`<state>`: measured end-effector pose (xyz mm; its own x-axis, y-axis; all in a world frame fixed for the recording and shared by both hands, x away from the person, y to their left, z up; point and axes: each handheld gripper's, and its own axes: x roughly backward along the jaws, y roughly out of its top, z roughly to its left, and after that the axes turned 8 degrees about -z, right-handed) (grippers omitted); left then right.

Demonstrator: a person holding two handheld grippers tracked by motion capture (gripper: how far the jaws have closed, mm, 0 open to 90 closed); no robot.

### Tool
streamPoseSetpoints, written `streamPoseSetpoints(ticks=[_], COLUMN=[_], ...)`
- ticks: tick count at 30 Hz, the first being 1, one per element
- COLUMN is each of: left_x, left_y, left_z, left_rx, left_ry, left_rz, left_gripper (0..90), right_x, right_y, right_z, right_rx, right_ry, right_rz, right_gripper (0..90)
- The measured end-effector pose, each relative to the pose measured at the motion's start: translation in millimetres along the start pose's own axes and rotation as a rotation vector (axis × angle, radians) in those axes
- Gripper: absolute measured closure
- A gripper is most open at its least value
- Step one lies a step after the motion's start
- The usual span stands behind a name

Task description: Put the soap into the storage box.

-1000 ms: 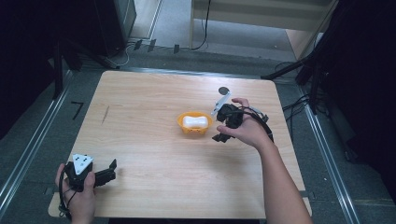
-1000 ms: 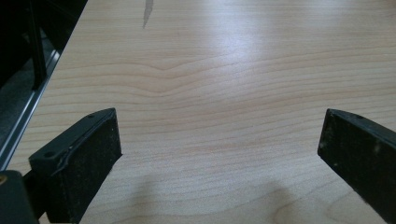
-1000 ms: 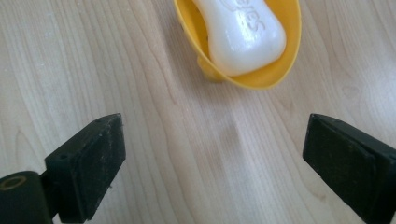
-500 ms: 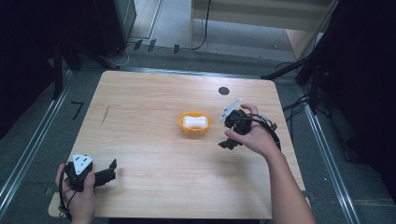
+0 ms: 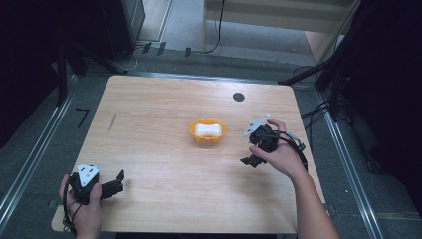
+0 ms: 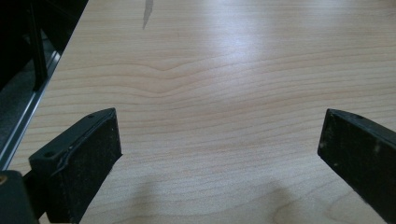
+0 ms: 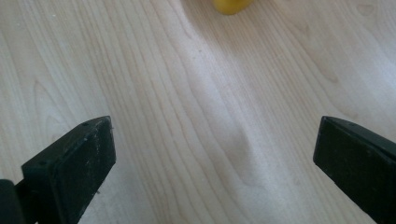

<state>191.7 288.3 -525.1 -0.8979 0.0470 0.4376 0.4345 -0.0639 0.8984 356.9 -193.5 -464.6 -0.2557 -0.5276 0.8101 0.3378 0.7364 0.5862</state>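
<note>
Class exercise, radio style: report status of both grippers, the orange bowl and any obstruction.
Left gripper open, empty, near table corner. Right gripper open, empty, beside orange bowl, not touching. White item sits in bowl. Nothing between right gripper and bowl.

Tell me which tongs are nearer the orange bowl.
Right. The right tongs hang open just right of the orange bowl, slightly nearer the person. The left tongs sit far off at the table's near left corner, open too.

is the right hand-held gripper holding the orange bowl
No, the right hand-held gripper is open and apart from the orange bowl, which sits on the table with a white thing inside.
</note>
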Motion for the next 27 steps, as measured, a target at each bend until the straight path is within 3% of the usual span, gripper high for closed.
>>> streamPoseSetpoints(ticks=[27], left_x=[0.1], left_y=[0.1], left_z=[-0.9], left_rx=[-0.009], left_ry=[0.001], left_rz=[0.0], left_gripper=[0.0], right_x=[10.6], right_y=[-59.1], right_z=[15.3], right_rx=[-0.081], right_ry=[-0.025], right_rz=[-0.021], right_gripper=[0.0])
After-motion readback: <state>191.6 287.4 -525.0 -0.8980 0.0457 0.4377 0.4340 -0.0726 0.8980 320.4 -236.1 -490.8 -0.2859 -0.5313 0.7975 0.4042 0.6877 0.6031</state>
